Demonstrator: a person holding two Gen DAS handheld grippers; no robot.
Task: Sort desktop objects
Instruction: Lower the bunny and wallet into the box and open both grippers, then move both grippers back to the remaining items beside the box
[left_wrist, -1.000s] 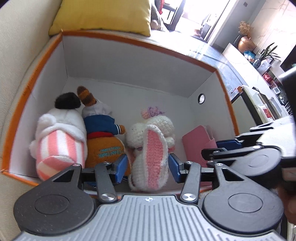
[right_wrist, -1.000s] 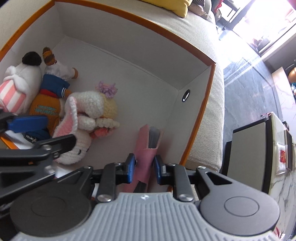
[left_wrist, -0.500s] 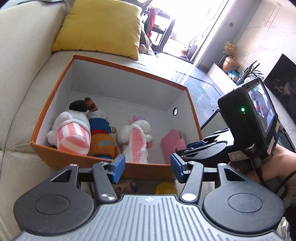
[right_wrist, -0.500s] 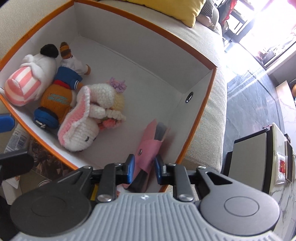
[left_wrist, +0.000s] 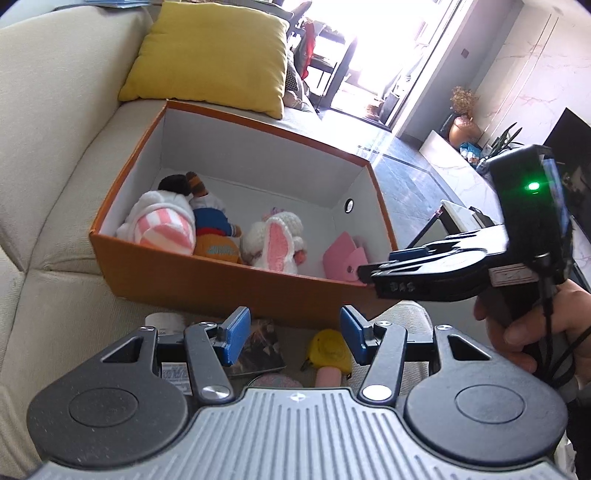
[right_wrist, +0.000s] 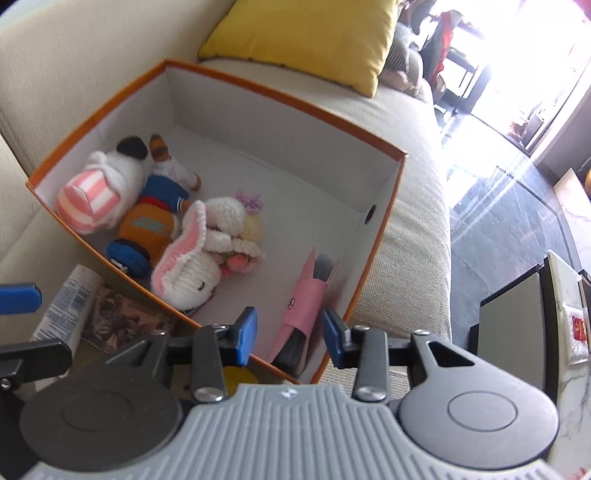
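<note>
Both hand-held grippers have drawn back out of the orange cardboard box with white inside walls (left_wrist: 207, 280) since a second ago, and the right one, then closed on the pink wallet, has let it go.

At the box's left end lies the white plush toy in a pink-and-white striped outfit (right_wrist: 98, 190), touching the orange plush figure in a blue jacket (right_wrist: 151, 218) beside it. Next comes the white crocheted rabbit with pink-lined ears (right_wrist: 201, 251), lying against the orange figure. Well apart from these, at the right end, the pink fold-over wallet with a snap button (right_wrist: 304, 302) leans near the right wall, dark cards showing at its open top.

The box sits on the cream fabric sofa (left_wrist: 55, 155), with a yellow square cushion (left_wrist: 210, 55) behind it. In front of the box, on the seat, lie a white printed tube (right_wrist: 68, 299), a dark picture card (left_wrist: 258, 349) and a yellow round object (left_wrist: 328, 347) that is partly hidden.

The left hand-held gripper (left_wrist: 291, 338) hovers over these items with its blue pads spread and nothing between them. The right hand-held gripper (right_wrist: 290, 332) hangs above the box's near right corner, its jaws likewise spread, the wallet below and between them but untouched.
</note>
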